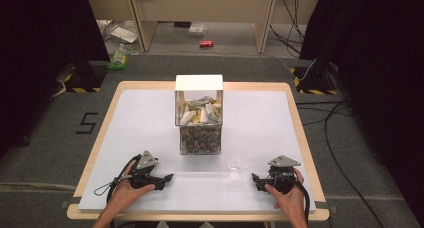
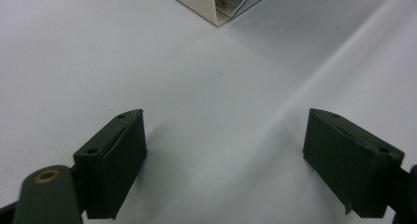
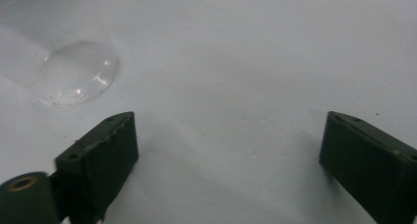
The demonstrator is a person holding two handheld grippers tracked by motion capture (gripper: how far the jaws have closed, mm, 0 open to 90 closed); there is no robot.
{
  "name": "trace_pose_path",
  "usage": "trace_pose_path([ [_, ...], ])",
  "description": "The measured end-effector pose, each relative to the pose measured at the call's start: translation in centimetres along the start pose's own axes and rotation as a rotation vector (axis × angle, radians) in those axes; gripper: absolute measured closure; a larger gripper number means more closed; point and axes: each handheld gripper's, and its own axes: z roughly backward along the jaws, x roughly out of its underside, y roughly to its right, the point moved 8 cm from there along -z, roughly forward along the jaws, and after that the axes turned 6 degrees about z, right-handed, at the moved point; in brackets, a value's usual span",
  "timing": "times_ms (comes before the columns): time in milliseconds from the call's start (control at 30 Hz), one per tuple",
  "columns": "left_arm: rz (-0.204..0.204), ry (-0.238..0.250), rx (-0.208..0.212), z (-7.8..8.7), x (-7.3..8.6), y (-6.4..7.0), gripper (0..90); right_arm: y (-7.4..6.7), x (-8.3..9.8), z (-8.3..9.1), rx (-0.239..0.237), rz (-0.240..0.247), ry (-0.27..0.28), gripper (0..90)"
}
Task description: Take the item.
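Both tongs, left (image 1: 167, 178) and right (image 1: 255, 179), gape empty near the glass (image 1: 236, 160).

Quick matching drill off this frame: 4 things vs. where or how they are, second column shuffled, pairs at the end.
Things:
1. clear glass
2. two-tier clear box
3. left gripper
4. red can

Places or states:
A. on the floor beyond the table
B. mid-table, upper tier holding white packets
C. jaws open, nothing between them, near the table's front edge
D. empty, upright on the white table top, just in front and to the right of the box

Pairs: 1-D, 2-B, 3-C, 4-A
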Motion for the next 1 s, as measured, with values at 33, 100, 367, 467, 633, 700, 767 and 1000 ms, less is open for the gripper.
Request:
trace_pose_path([
  [33, 0.0, 0.0, 0.0, 0.0, 0.0, 0.0, 15.5, 0.0, 0.0, 0.0, 0.0, 0.0, 0.0, 13.6],
  [100, 0.0, 0.0, 0.0, 0.0, 0.0, 0.0, 15.5, 0.1, -0.1, 0.1, -0.004, -0.009, 0.018, 15.4],
  [367, 0.0, 0.0, 0.0, 0.0, 0.0, 0.0, 15.5, 0.3, -0.5, 0.8, -0.005, -0.003, 0.068, 15.6],
  [467, 0.0, 0.0, 0.0, 0.0, 0.0, 0.0, 15.5, 0.4, -0.9, 1.2, 0.002, -0.008, 0.099, 15.7],
  [633, 0.0, 0.0, 0.001, 0.0, 0.0, 0.0, 15.5, 0.6, -1.4, 1.9, 0.025, -0.013, 0.139, 15.8],
  [700, 0.0, 0.0, 0.0, 0.0, 0.0, 0.0, 15.5, 0.6, -1.6, 2.1, 0.028, -0.013, 0.151, 15.8],
  [767, 0.0, 0.0, 0.001, 0.0, 0.0, 0.0, 15.5, 0.7, -1.8, 2.3, 0.036, -0.016, 0.163, 15.8],
  [1000, 0.0, 0.0, 0.001, 0.0, 0.0, 0.0, 15.5, 1.0, -3.0, 3.5, 0.069, -0.023, 0.225, 16.1],
])
